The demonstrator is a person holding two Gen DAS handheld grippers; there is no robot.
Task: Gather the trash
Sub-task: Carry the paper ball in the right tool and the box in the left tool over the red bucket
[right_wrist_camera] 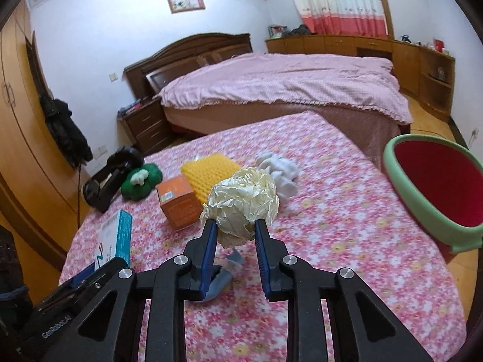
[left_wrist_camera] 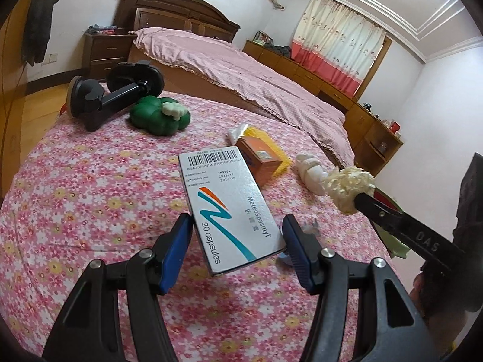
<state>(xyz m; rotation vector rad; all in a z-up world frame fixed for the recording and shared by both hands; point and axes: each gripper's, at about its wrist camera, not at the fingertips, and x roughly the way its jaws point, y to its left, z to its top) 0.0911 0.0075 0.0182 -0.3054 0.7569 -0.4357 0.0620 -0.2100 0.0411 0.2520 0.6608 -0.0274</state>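
1. The left tool (left_wrist_camera: 238, 241) grips a medicine box (left_wrist_camera: 231, 208) between its blue pads, lifted off the flowered surface (left_wrist_camera: 90, 196) and tilted, with the barcode end pointing away.
2. The right tool (right_wrist_camera: 235, 232) holds a crumpled paper ball (right_wrist_camera: 243, 205) at its fingertips, also clear of the surface; only the ball's lower part is pinched.
3. The bin (right_wrist_camera: 401, 181), green-rimmed with a red inside, sits off the right edge of the surface, close to the right tool and farther from the left one.
4. My read: both loads are ready to go in the bin. The ball should go first, since it has the shorter way and the shallower hold.
5. To do it well, carry the ball fully over the red opening before spreading the fingers; it is light and could bounce off the rim.
6. The box may swing as it travels, so keep the squeeze steady and drop it end-first.
7. Still lying there: an orange box (right_wrist_camera: 178, 205), a yellow sponge (right_wrist_camera: 211, 172), a white wad (right_wrist_camera: 280, 172) and a grey scrap (right_wrist_camera: 223, 274) below the right tool.
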